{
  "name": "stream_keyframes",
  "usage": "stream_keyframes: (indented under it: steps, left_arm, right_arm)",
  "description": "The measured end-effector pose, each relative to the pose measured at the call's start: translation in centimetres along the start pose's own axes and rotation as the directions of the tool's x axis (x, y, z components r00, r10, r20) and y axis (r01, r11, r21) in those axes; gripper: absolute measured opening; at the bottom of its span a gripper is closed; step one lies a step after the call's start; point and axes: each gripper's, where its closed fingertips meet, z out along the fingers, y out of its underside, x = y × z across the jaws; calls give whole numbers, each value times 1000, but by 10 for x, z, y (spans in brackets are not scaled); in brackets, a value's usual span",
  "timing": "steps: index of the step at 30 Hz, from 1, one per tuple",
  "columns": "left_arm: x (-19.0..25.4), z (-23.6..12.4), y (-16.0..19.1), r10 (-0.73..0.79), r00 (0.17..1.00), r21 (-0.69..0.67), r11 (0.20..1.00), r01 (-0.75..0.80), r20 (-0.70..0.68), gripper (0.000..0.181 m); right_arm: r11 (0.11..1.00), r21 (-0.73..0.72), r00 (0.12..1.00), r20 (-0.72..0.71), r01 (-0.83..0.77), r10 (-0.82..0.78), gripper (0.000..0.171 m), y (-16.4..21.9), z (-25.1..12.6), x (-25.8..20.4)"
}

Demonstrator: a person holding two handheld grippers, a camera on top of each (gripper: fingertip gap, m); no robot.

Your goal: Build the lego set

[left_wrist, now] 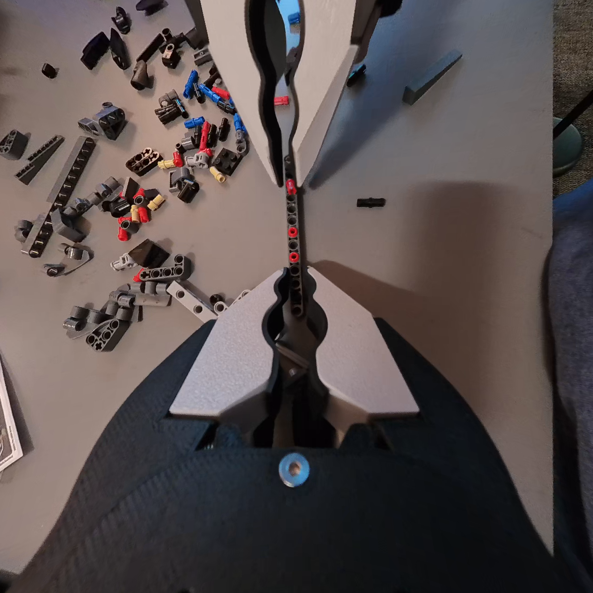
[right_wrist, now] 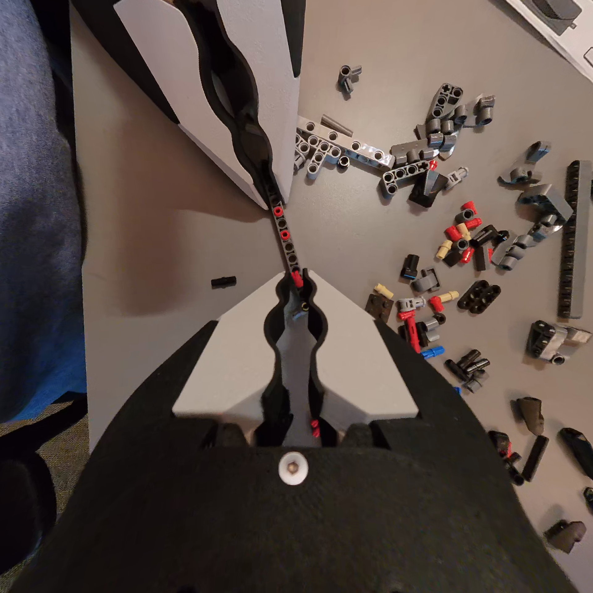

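The left gripper point(left_wrist: 294, 272) is clamping its jaws on the near end of a long black Technic beam point(left_wrist: 292, 224), which is hanging above the grey table point(left_wrist: 433, 288) with two red pins point(left_wrist: 292, 232) sitting in its holes. The right gripper point(right_wrist: 296, 272) is pinching a third red pin point(right_wrist: 297, 278) at the beam's point(right_wrist: 285, 239) other end; whether that pin is fully seated cannot be told. In the left wrist view the right gripper point(left_wrist: 290, 184) is reaching in from the far side, tips meeting the beam.

Going left to right in the left wrist view: a printed booklet point(left_wrist: 6, 426) is lying at the left edge, its print too small to read. Next, a scatter of loose parts is spreading across the table's left half, among them a long grey studded beam point(left_wrist: 61, 195), a heap of red, tan and blue pins point(left_wrist: 205, 134), a small black plate point(left_wrist: 227, 160) and a light grey liftarm point(left_wrist: 192, 300). Right of the held beam, a single black pin point(left_wrist: 370, 202) is lying alone, and farther off a dark grey wedge piece point(left_wrist: 431, 78). Past the table's right edge, blue denim point(left_wrist: 571, 321) and carpet point(left_wrist: 572, 41) are showing.
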Motion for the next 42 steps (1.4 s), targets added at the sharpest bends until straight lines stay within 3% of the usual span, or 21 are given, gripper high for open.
stream_keyframes:
  steps: [14, 19, 23, 31, 42]
  left_arm:
    - [1, 1, -1, 1, 1000, 2, 1000, -1, 0, 6]
    - [-1, -1, -5, 18, 999, 30, 999, -18, 29, 10]
    - [-8, -15, -24, 47, 993, 105, 993, -58, 105, 25]
    - [1, -29, -66, 323, 897, 182, 904, -387, 303, 18]
    - [8, -35, -71, 373, 870, 201, 872, -447, 321, 7]
  right_arm:
    - [999, -8, 999, -23, 41, -41, 2, 7, 2, 1]
    - [999, 49, 1000, 5, 0, 0, 1, 2, 0, 0]
    - [987, 138, 992, 107, -87, 73, 1, -15, -12, -6]
    - [955, 171, 904, 397, -243, 160, 1, -41, -31, -27]
    - [935, 152, 840, 501, -321, 207, 0, -50, -38, -30]
